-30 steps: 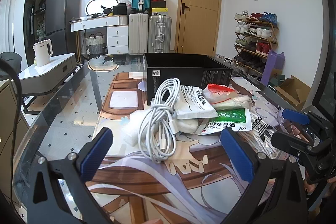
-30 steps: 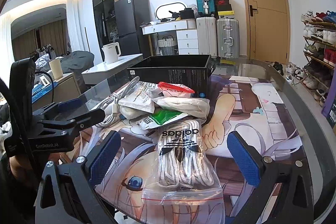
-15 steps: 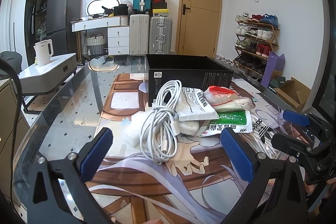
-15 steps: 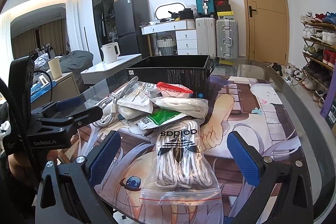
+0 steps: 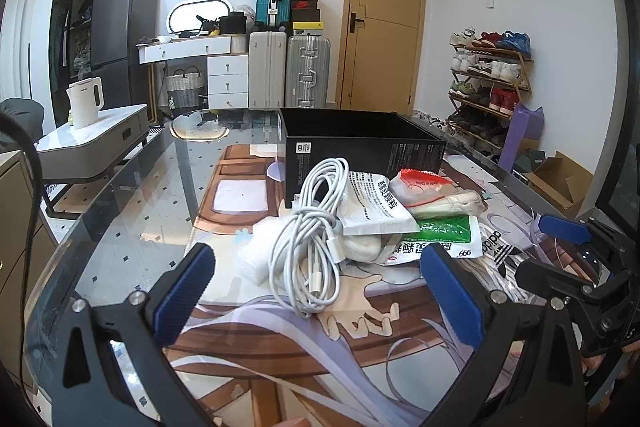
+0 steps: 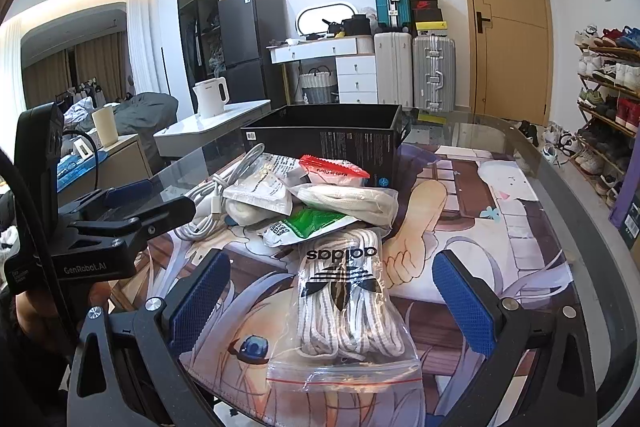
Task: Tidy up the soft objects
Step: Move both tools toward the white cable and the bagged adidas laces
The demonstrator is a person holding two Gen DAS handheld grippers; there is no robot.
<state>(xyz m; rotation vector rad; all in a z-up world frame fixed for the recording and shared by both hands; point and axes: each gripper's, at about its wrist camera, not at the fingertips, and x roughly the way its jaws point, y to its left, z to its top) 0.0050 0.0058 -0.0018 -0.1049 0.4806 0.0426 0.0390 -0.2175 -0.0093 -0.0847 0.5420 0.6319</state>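
Centre of the frame, a heap of soft stuff is piled on the glass table (image 5: pixel 120 211), on top of the printed mat (image 6: pixel 460 211). There's the coiled white cable (image 5: pixel 316 227) draped down the left of the heap in the left wrist view, a white wad (image 5: pixel 260 255) tucked beside it, and a white printed sachet (image 5: pixel 376 203) leaning over it. To the right of that sits a red-topped clear bag (image 5: pixel 420 185) with pale contents, lying on a green and white packet (image 5: pixel 440 235).

Nearest the right gripper (image 6: pixel 332 303), low in the middle of its view, lies a zip bag of white laces (image 6: pixel 344 303) with a black trefoil logo; its far end runs under the green packet. The bag is flat on the mat, right between the blue pads (image 6: pixel 198 303), which stand wide apart and touch nothing.

The left gripper (image 5: pixel 316 303) is just as wide apart, its pads either side of the cable's near end, low in its frame, with nothing between them gripped.

Behind the heap, upper centre, stands the black box (image 5: pixel 360 151), open at the top. The cable's far loop leans against its front wall. From these angles I can't see down inside it, only dark inner walls.

Further out, at the left of the frame, a white kettle (image 5: pixel 86 103) stands on a side cabinet; suitcases (image 5: pixel 288 75) line the back wall, and a shoe rack (image 5: pixel 488 83) fills the right.
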